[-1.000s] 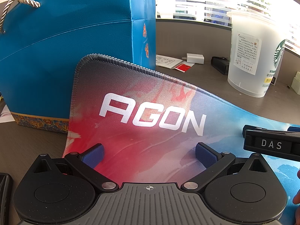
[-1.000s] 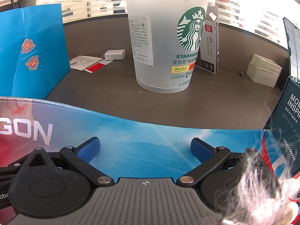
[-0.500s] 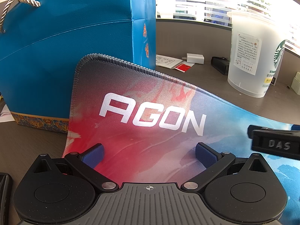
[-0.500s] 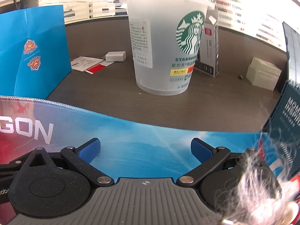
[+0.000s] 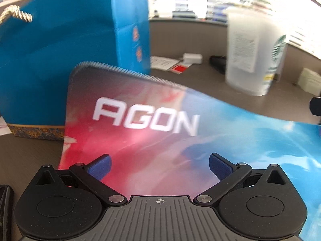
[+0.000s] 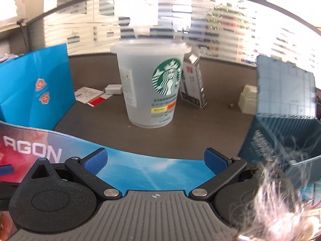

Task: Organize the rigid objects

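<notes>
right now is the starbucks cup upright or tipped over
Upright: the Starbucks cup stands on its base on the desk, lid on top.

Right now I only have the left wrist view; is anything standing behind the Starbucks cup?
Observer: Yes, a small grey carton stands just behind the Starbucks cup, its top flap open.
Operator: Is my right gripper holding anything?
Observer: No, the right gripper is open and empty, over the blue end of the AGON mouse pad.
Operator: What's to its right?
Observer: A teal desk calendar, standing upright.
</notes>
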`<state>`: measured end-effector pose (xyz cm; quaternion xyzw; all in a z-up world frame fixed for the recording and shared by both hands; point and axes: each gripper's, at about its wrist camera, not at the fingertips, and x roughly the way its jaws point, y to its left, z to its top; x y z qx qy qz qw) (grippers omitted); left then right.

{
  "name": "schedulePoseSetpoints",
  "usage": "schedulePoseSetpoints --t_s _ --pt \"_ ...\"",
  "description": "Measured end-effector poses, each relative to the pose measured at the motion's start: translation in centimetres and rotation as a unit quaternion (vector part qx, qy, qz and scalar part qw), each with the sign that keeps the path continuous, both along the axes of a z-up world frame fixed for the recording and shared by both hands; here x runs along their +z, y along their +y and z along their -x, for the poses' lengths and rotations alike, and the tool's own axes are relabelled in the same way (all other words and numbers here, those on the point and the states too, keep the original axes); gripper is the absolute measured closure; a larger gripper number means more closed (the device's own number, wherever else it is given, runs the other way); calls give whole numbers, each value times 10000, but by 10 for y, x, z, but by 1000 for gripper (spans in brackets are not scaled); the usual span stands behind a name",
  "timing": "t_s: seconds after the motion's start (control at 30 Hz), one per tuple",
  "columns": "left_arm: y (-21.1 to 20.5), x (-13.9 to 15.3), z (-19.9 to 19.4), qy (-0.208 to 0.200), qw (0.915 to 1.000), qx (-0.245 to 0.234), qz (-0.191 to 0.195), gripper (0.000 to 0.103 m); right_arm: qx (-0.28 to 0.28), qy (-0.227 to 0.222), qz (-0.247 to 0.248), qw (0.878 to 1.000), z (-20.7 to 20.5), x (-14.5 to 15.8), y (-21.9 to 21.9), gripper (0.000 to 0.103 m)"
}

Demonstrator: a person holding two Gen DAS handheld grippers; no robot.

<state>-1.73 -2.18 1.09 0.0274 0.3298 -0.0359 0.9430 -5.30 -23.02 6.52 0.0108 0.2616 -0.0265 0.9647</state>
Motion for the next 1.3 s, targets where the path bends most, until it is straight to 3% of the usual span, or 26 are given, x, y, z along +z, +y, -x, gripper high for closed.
schedulePoseSetpoints --t_s 0.17,0.33,0.43,0.63,0.8,0.93,1.03,1.1,1.23,1.3 --pt "-21 15 25 -459 9984 -317 -49 0 556 -447 -203 9972 63 16 -52 0" --pt "-36 18 40 -473 9970 -583 207 0 1160 -288 -455 9918 127 17 -118 0" --pt "-48 12 43 -425 9967 -651 219 0 1446 -8 -55 9895 155 11 -137 0" --pt "-60 1 52 -397 9970 -622 249 0 2259 522 1365 9631 210 -21 -147 0" --pt "-62 -6 56 -349 9977 -483 334 0 2697 885 1317 9498 230 -42 -162 0" --pt "-59 -6 56 -260 9981 -328 460 0 2915 605 1228 9467 237 -46 -173 2" --pt "-55 -8 53 -122 9985 -173 514 0 2929 505 1442 9439 238 -45 -174 15" --pt "-52 -8 51 -73 9983 -109 567 0 2978 621 1444 9416 232 -50 -177 46" --pt "-56 -9 51 -48 9989 -106 456 0 3218 627 1227 9367 230 -51 -189 56" --pt "-58 -9 51 -28 9992 -105 380 0 3279 605 1398 9323 232 -51 -186 71"
